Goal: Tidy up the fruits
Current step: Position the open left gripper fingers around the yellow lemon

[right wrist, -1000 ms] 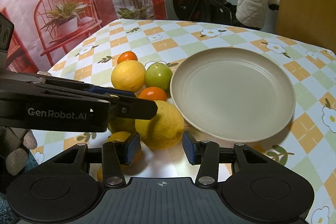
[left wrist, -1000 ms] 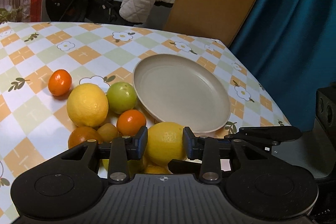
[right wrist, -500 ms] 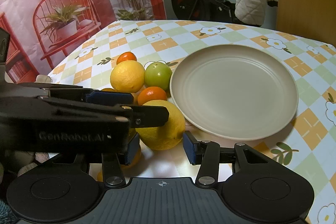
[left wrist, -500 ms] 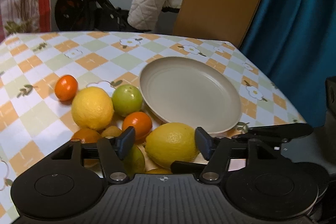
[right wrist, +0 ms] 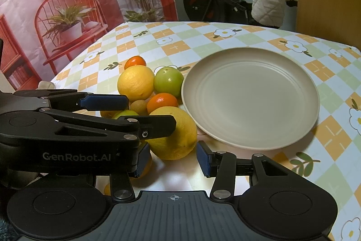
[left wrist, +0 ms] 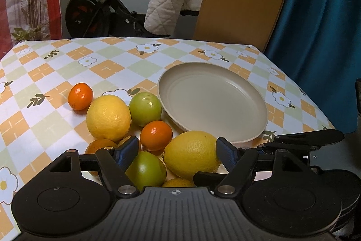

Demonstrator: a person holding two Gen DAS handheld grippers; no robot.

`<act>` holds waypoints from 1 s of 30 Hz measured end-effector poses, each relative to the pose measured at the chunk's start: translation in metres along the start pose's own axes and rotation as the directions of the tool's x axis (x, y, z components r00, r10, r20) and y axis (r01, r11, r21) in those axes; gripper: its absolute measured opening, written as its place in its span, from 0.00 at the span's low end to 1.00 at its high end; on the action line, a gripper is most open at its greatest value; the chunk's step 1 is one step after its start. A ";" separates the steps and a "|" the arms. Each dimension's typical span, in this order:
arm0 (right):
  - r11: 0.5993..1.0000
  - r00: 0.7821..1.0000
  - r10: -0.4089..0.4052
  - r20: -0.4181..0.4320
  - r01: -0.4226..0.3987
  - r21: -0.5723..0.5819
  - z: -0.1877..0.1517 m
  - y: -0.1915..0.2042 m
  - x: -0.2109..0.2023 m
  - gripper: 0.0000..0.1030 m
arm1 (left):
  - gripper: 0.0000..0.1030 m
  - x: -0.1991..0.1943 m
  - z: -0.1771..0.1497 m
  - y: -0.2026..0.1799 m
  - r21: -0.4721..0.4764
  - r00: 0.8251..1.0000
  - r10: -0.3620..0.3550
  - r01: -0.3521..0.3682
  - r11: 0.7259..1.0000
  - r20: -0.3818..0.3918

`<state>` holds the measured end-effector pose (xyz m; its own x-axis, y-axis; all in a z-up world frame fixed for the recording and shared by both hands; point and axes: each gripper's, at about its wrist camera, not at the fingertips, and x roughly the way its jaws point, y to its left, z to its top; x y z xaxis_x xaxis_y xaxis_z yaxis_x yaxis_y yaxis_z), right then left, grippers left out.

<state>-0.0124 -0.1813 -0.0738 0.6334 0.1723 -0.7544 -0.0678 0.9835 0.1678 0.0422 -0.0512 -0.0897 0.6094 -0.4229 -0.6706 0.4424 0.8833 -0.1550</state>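
The left gripper (left wrist: 176, 150) is opening around the near lemon (left wrist: 191, 154) at the plate's (left wrist: 248, 134) seven o'clock rim, the right gripper (right wrist: 172, 158) narrow and empty, bare tablecloth (left wrist: 67, 60) beyond.

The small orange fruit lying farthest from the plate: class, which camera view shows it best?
The left wrist view: the small orange fruit lies whole and apart on the checked tablecloth. In the right wrist view the large yellow lemon hides its lower half.

Close wrist views; shared plate (left wrist: 212, 103)
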 end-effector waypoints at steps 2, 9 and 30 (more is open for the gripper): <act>1.000 1.000 0.001 0.001 -0.001 0.000 0.000 0.000 0.000 0.42 | 0.75 0.000 0.000 0.001 -0.003 1.000 -0.002 0.002 1.000 -0.003; 1.000 1.000 -0.001 0.008 0.001 0.001 -0.001 -0.001 -0.003 0.42 | 0.81 0.000 0.003 0.008 -0.073 1.000 -0.016 0.015 0.997 -0.019; 1.000 1.000 -0.002 0.012 0.002 0.003 -0.001 -0.002 -0.005 0.42 | 0.50 -0.004 0.007 0.005 -0.034 0.995 -0.099 0.098 0.995 -0.027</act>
<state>-0.0158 -0.1840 -0.0709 0.6428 0.1701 -0.7469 -0.0641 0.9836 0.1688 0.0471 -0.0466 -0.0826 0.5443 -0.5027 -0.6716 0.4778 0.8438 -0.2444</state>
